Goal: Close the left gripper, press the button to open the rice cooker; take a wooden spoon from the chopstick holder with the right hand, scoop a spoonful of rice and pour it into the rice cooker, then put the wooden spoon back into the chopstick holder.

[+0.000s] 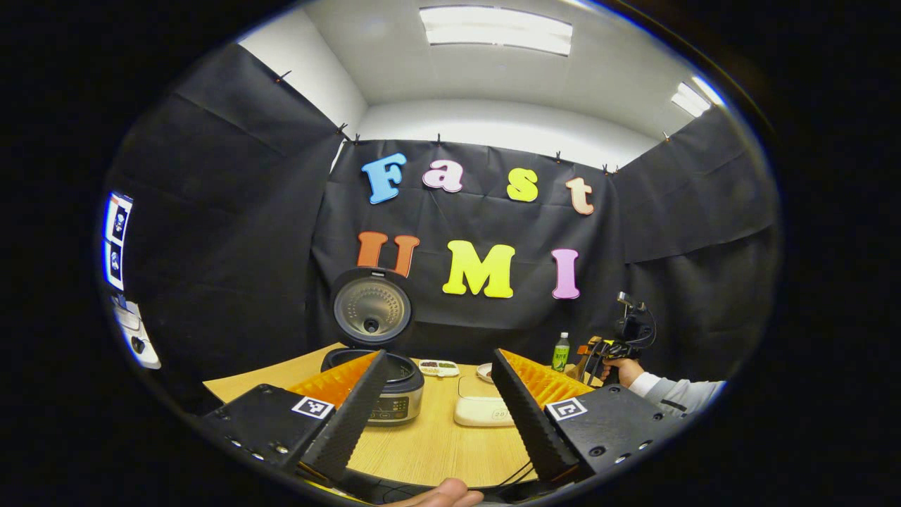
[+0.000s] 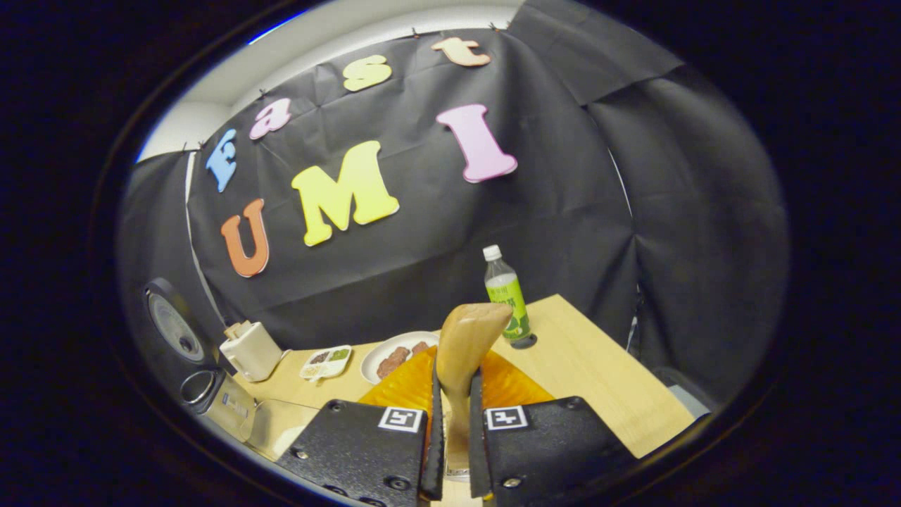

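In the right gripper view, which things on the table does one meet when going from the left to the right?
Rice cooker with open lid → white holder → small divided dish → white plate with brown food → wooden spoon, held up by the right hand-held gripper → green bottle.

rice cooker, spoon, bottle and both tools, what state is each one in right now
rice cooker: open, lid standing upright
wooden spoon: clamped by its handle, bowl end up, raised above the table
green bottle: upright on the table, cap on
left tool: open, holding nothing
right tool: shut on the wooden spoon
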`<state>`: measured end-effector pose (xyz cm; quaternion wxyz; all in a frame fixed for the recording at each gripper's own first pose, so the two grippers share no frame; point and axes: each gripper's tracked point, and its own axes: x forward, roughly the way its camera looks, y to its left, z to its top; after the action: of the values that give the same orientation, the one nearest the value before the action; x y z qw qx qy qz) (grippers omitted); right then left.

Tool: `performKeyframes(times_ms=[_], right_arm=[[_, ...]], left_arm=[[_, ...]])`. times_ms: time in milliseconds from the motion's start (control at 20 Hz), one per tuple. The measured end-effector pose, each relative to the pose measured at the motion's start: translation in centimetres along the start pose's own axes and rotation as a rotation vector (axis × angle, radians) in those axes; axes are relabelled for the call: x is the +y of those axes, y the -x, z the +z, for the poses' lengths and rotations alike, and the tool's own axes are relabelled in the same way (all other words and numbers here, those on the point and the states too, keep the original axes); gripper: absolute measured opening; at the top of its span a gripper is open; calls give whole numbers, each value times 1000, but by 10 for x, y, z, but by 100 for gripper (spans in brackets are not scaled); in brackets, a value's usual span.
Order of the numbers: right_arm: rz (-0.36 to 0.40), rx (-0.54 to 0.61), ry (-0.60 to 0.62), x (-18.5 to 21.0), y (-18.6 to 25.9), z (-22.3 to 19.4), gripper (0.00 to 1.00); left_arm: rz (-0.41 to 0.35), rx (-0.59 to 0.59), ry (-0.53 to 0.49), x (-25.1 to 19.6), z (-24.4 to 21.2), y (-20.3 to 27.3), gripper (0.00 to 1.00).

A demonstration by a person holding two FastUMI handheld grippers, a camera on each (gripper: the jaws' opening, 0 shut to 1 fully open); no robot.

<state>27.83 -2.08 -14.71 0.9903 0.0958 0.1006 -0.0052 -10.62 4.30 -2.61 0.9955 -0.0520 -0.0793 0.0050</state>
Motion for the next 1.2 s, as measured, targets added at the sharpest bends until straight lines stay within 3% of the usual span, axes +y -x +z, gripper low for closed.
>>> performKeyframes(times_ms=[200, 450, 600, 800, 950, 1200], right_arm=[[17, -85, 149, 42, 31, 46, 18], [88, -125, 170, 117, 54, 59, 18], [120, -109, 181, 158, 55, 34, 18], [86, -140, 181, 190, 47, 3, 18], [126, -87, 212, 217, 38, -41, 18], [80, -10, 307, 212, 12, -109, 18]], left_arm=[[36, 3, -21, 15, -1, 2, 94], [-11, 13, 1, 10, -1, 3, 94], [-22, 36, -25, 9, -10, 3, 94], [-6, 54, -88, 15, -16, 3, 94], [14, 68, -99, 22, -18, -1, 94], [-4, 84, -106, 21, -22, -2, 94]])
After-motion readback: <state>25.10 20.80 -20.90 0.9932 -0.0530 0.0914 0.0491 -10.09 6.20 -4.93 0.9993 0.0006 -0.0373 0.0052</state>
